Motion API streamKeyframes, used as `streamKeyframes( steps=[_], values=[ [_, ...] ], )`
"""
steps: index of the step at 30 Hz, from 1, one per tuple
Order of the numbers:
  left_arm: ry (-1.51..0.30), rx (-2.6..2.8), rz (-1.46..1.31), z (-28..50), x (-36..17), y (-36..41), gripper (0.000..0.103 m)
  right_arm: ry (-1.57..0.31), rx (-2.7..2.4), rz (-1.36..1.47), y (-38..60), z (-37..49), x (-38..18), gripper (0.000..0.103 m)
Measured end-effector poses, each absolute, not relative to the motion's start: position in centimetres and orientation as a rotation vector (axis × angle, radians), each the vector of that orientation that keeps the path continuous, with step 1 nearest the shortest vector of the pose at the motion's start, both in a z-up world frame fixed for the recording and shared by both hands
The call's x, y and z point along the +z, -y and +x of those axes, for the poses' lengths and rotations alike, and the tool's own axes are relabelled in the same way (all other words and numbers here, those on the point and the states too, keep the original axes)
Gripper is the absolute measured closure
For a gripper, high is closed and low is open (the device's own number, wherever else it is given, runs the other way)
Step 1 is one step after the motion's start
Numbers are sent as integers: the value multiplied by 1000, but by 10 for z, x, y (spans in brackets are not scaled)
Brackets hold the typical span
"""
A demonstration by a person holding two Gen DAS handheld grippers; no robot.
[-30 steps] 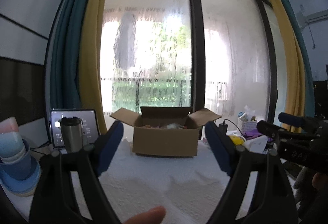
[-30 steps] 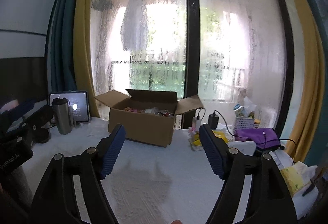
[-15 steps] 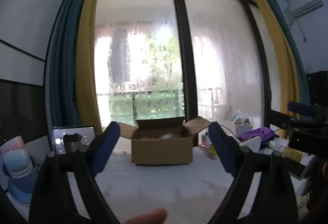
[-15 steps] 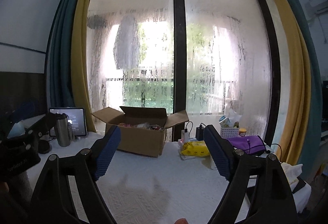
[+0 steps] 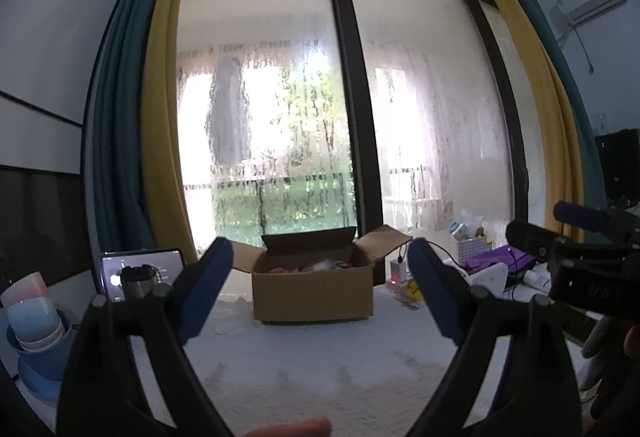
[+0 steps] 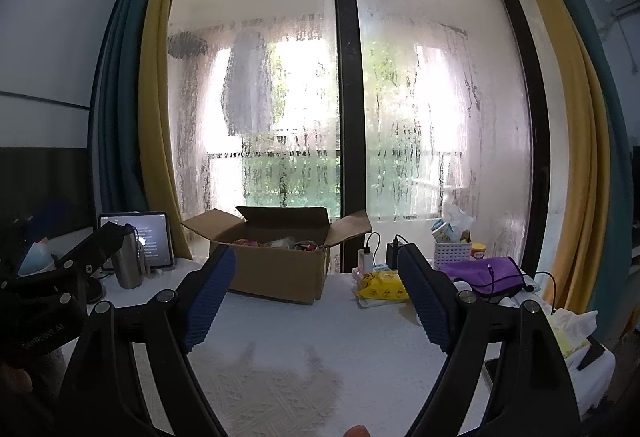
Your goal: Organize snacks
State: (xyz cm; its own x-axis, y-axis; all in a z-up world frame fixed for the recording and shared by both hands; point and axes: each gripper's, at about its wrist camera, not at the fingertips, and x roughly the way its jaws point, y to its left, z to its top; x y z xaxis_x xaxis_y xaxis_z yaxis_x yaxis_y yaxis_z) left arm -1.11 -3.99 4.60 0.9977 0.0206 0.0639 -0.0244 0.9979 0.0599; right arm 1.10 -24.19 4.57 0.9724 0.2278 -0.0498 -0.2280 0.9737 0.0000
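Both grippers have drawn back and lifted over the last second, so the cardboard box (image 5: 313, 291) of snacks (image 6: 276, 241) looks smaller, standing toward the table's (image 6: 360, 349) far edge by the window. Left gripper (image 5: 316, 287) and right gripper (image 6: 316, 295) hang open and empty. Readable writing: only "GenRobot.AI", faintly, on the left gripper's body.

Matt cardboard box (image 5: 312, 293), brushed-metal tumbler (image 6: 127, 269)
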Motion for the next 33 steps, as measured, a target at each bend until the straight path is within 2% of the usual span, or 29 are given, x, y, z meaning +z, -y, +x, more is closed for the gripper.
streamKeyframes(
  steps=[33],
  values=[
    [69,-3,-25,-18,44,23,13,-70,245,-11,239,17,42,18]
  ],
)
